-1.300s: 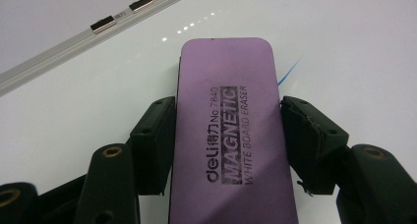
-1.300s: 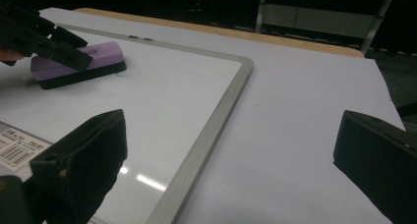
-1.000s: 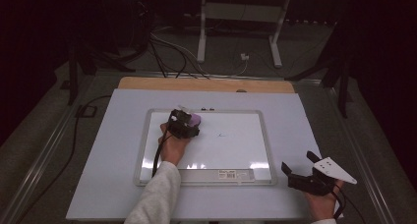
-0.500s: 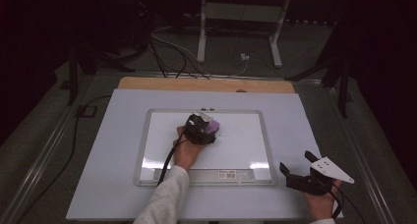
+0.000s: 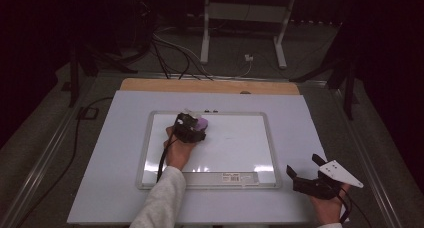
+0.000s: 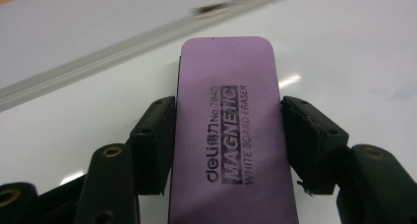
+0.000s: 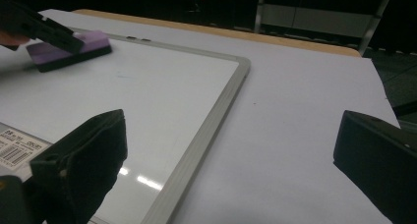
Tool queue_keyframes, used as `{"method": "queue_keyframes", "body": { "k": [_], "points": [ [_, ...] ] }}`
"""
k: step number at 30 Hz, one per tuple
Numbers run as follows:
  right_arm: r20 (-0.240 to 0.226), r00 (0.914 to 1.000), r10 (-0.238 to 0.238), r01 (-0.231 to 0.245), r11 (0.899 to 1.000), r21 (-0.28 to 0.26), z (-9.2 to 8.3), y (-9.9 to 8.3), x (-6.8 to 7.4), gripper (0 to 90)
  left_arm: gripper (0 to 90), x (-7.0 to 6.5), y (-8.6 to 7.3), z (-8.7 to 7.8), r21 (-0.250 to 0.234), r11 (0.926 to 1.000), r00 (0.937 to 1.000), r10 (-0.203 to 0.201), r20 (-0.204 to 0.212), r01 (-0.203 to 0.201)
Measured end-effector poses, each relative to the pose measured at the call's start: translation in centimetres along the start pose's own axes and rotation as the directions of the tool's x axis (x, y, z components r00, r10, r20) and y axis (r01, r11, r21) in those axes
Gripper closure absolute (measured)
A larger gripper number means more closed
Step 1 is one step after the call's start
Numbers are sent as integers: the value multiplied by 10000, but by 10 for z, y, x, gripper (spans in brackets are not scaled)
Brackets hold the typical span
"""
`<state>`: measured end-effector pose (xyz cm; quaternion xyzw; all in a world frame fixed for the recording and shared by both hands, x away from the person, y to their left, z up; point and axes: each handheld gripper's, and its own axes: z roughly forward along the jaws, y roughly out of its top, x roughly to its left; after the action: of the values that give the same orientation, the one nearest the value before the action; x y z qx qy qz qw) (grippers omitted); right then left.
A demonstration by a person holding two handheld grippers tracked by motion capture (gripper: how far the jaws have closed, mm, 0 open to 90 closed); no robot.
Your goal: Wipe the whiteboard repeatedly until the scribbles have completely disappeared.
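Now left tool [image 5: 192, 129] slid eraser [image 6: 230, 135] back left.

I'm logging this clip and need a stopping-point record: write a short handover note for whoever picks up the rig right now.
Left claw: shut on the purple eraser, jaws against its two long sides, held over the upper left part of the whiteboard.
Right claw: open, holding nothing, over the white table cover just off the board's lower right corner.
Done: eraser picked up and brought onto the board.
Left: faint marks show near the board's middle, right of the eraser; wiping them is probably next. Whether the eraser touches the surface cannot be told.
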<state>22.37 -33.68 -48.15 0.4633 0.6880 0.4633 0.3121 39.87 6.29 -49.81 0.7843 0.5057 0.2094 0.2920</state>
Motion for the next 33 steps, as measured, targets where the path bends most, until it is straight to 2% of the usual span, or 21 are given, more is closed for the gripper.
{"method": "queue_keyframes", "body": {
  "k": [2,4,8,12,15,19,21,23,24,26,27,28,31,33],
  "points": [
    [-17,10000,-37,37,10000,26,0,0,1,0,419,6,-1,0,23,9999,9998,-152,-145,152],
    [-33,10000,-74,74,10000,12,1,0,2,0,419,4,1,1,35,9999,9996,-167,-233,168],
    [-39,10000,-82,82,10000,14,1,0,2,0,418,-1,5,4,74,9999,9999,-83,-78,84],
    [-31,10000,-86,86,10000,14,1,0,2,0,419,-15,10,7,85,9998,9997,157,204,-159],
    [-46,9999,-99,99,9999,27,1,0,2,0,419,-31,11,8,39,9980,9966,625,537,-628],
    [-41,10000,-54,54,10000,9,1,0,2,0,417,-55,9,5,-55,9904,9854,1378,1005,-1379],
    [-43,10000,-64,64,10000,7,1,0,2,0,417,-66,7,2,-103,9858,9765,1673,1360,-1675],
    [-50,10000,-83,83,10000,7,0,1,2,0,417,-75,4,-1,-200,9782,9638,2071,1679,-2067],
    [-47,9999,-89,89,10000,-3,0,1,2,0,417,-78,2,-4,-203,9743,9582,2245,1773,-2245],
    [-33,10000,-72,72,10000,-11,0,1,2,0,417,-76,-1,-6,-270,9729,9553,2307,1846,-2297],
    [-25,10000,-58,58,10000,-15,0,1,1,0,417,-73,-2,-6,-273,9733,9559,2292,1835,-2281],
    [-15,10000,-32,32,10000,-20,-1,1,1,0,417,-69,-2,-6,-230,9756,9600,2189,1748,-2183],
    [11,10000,1,-1,10000,-58,-2,0,0,0,418,-50,0,-5,15,9862,9790,1642,1206,-1656],
    [15,10000,8,-7,10000,-38,-2,0,0,0,418,-36,2,-3,137,9923,9891,1212,836,-1228]
  ]
}}
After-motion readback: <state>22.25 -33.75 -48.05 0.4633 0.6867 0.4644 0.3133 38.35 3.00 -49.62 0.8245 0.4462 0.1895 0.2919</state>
